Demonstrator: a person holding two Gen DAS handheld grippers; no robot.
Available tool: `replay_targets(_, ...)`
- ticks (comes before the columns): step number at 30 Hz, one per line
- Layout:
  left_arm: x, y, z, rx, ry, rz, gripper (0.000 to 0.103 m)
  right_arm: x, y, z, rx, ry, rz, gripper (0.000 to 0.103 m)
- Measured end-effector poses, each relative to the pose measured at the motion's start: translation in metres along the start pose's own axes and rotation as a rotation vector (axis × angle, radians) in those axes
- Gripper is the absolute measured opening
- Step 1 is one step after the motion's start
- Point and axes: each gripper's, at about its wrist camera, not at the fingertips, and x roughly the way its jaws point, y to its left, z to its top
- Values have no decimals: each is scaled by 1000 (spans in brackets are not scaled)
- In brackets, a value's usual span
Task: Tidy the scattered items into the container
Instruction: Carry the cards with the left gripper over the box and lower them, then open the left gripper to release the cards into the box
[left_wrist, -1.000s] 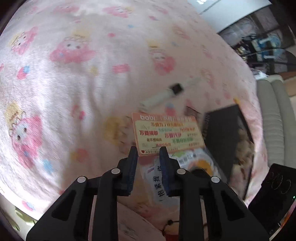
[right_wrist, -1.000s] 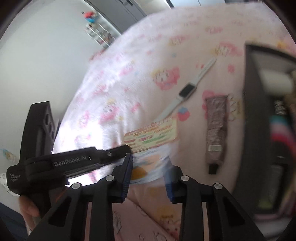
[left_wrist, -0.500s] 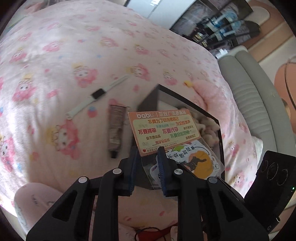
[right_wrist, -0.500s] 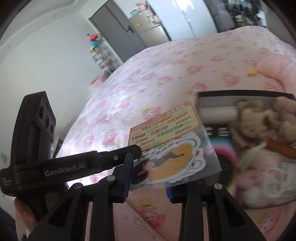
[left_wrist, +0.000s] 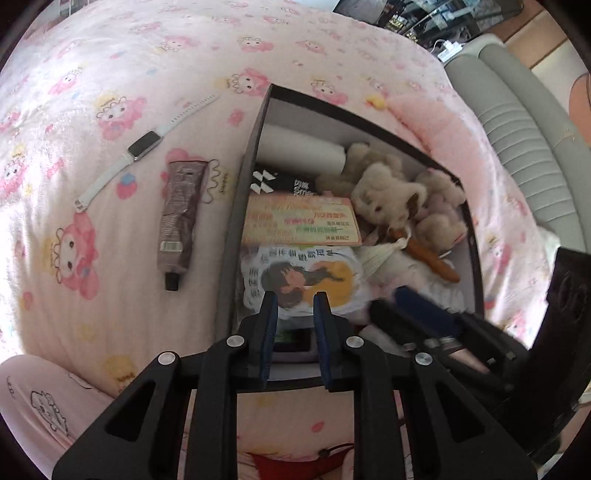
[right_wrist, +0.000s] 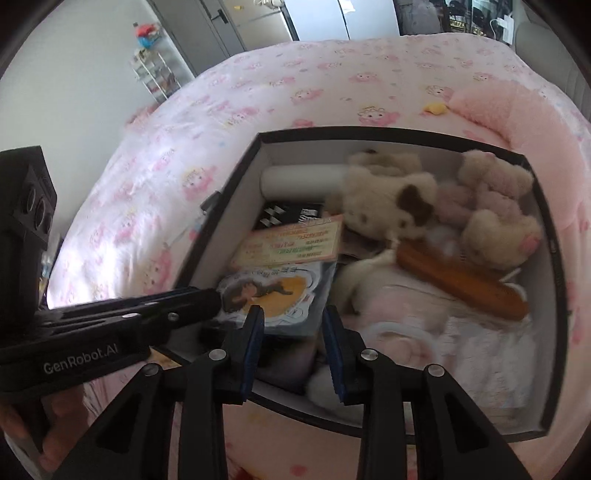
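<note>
I've swung the sticker pack (left_wrist: 301, 266), pinched in my left hand-held gripper (left_wrist: 294, 308), from above the bed (left_wrist: 110, 55) to over the box (left_wrist: 236, 206), right hand-held gripper (right_wrist: 293, 325) half-open and empty—next, release.

Bedspread (left_wrist: 147, 55): soft fleecy cloth, matt, pink cartoon print. Box (right_wrist: 229, 192): stiff card, matt black outside, plain white inside. Sticker pack (left_wrist: 303, 273): clear glossy plastic sleeve w/ printed paper header card. Plush toys (right_wrist: 399, 199): fuzzy cream pile, rough-looking. Tube (left_wrist: 179, 218): crinkled foil-like plastic, dull sheen, black plastic cap. Watch (left_wrist: 144, 146): smooth white rubbery strap, glossy dark glass face, metal-look rim. White roll (right_wrist: 299, 181) in box: smooth, matt. Left gripper (left_wrist: 293, 299) & right gripper (right_wrist: 293, 314): matt black plastic fingers, blue ribbed rubbery pads, shiny metal screws.
</note>
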Motion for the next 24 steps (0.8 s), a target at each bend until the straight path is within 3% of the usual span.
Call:
replay_targets(3,-2,2,0,9,-6,6,18,-22,-19,1,50,-55,39,30)
replay_targets(6,1,-1,4,11,-16,-8,18,-35,-29,8,56,-131,22,30)
replay_targets(11,22,-10,31,15,-12,-17,18,-13,-24,28,46,-104,-27,30)
replay_targets(18,62,-26,85,40,39,110,21,24,-27,65,43,-11,-142,31)
replay_targets(20,69,-33,93,67,46,145,22,27,-31,66,46,-2,-144,34)
replay_targets(24,83,-49,100,122,64,224,34,27,-36,66,59,-5,-125,40)
